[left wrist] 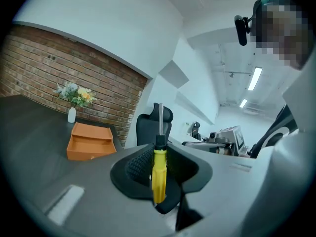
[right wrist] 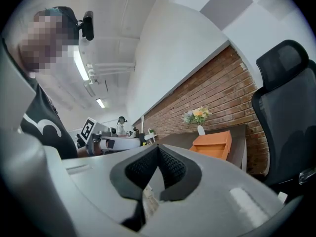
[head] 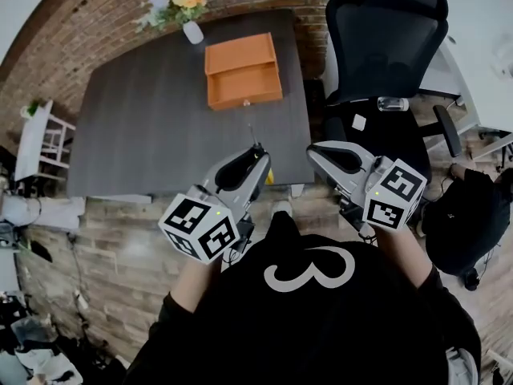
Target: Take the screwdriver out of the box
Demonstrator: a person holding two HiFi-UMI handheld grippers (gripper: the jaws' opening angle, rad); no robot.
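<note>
My left gripper [head: 260,152] is shut on the screwdriver [left wrist: 158,172]. The yellow handle is pinched between the black pads and the metal shaft sticks up past the fingertips. The left gripper [left wrist: 159,149] hangs off the table's near edge, in front of my body. The orange box [head: 243,70] lies open toward the far side of the dark table [head: 160,127], well away from both grippers. It also shows in the gripper views as the orange box [left wrist: 90,141] [right wrist: 215,144]. My right gripper [head: 314,151] hovers beside the left one. The right gripper [right wrist: 158,148] has its pads meeting at the tips, with nothing between them.
A white vase of flowers [head: 191,10] stands at the table's far edge behind the box. A black office chair [head: 385,46] is to the right of the table. A brick wall runs behind the table. A white stand [head: 40,139] is at the left.
</note>
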